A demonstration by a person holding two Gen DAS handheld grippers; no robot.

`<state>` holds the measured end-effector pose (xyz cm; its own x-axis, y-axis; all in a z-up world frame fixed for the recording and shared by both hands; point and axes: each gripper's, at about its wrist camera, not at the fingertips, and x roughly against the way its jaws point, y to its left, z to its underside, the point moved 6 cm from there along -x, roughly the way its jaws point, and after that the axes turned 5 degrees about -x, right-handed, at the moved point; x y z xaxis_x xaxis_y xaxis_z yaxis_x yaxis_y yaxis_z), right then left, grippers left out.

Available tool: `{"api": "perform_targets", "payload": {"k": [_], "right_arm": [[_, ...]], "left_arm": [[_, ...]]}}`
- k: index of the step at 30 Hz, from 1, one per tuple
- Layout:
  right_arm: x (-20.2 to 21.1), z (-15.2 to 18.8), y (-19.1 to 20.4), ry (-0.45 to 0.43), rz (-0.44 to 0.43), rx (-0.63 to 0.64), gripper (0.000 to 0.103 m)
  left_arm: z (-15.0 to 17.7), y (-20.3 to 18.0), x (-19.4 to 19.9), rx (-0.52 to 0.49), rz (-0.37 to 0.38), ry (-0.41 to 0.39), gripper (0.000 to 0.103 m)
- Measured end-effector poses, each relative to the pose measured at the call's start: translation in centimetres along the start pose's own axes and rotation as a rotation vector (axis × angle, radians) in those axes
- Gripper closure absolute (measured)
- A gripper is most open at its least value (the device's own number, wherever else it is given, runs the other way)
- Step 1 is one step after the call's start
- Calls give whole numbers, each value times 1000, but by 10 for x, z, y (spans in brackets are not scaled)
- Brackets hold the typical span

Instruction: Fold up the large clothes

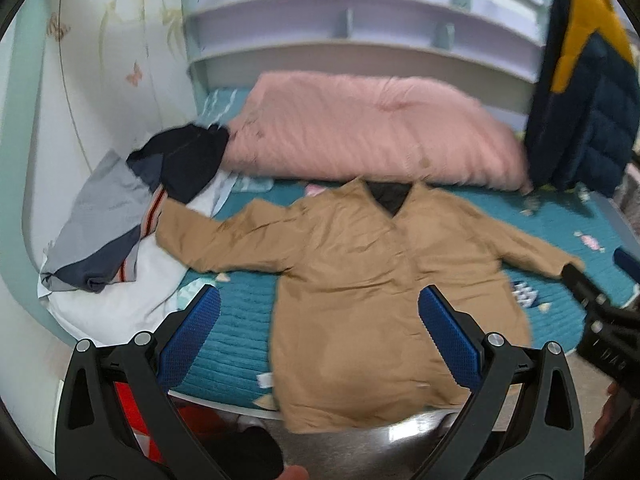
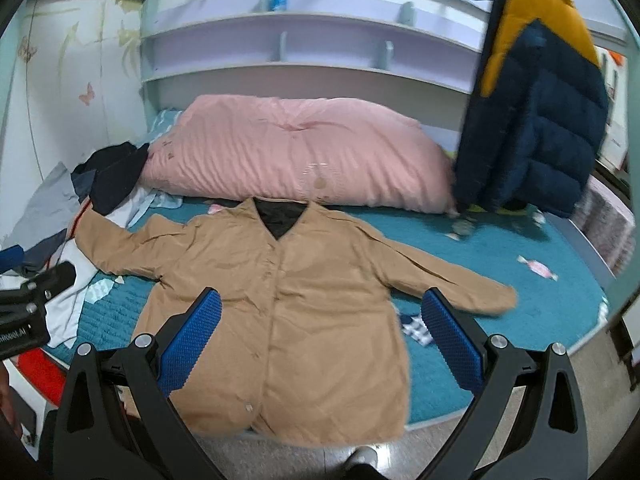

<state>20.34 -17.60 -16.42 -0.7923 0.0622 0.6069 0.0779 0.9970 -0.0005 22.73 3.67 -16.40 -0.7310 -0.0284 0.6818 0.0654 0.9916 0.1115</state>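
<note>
A tan coat lies flat on its back on the teal bedspread, front side up, both sleeves spread out to the sides and its hem hanging slightly over the near edge of the bed. A dark lining shows at the V of its neckline. The left sleeve's cuff reaches a heap of grey, navy and white clothes at the left end of the bed; the right sleeve's cuff lies on the bedspread.

The left gripper hovers above the lower half of the coat with its blue-padded fingers spread wide apart, holding nothing. The right gripper also hangs over the coat's lower part, its fingers likewise wide apart and empty. In the left wrist view the right gripper's black body shows at the right edge, near the coat's right cuff.

Behind the coat a pink quilt is bunched along the back of the bed, below pale shelves. A navy and yellow puffer jacket hangs at the right.
</note>
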Motion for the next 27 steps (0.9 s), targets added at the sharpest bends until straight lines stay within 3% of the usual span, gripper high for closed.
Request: {"api": "perform_targets", "payload": {"k": [4,8,15,21,23,24,25,26,27], "right_arm": [[-43,-5,37,19,-55,44,7],[-80,-8,68,37,-97,90,7],[-145,-7,106,51,-150,109,7],[-215,1,135,148,-188,71,10],[-232,3,149,161,-194,90,38],[-240,4,156,174,-196,103,43],[-249,6,164,193,-215,112,58],[-257,7,171,205,-228,118,80],[-266,8,178,217,-236,126,85]], "left_arm": [[9,47,-54,43,-27,79,4],[21,99,-101,140,16,129,4],[35,182,-173,253,-90,210,4],[31,237,-232,335,-84,204,4],[32,253,-247,377,-81,201,4],[34,264,-257,406,-81,211,4],[35,272,-265,432,-78,210,4],[38,282,-274,461,-84,217,4],[41,286,-277,473,-95,227,4]]}}
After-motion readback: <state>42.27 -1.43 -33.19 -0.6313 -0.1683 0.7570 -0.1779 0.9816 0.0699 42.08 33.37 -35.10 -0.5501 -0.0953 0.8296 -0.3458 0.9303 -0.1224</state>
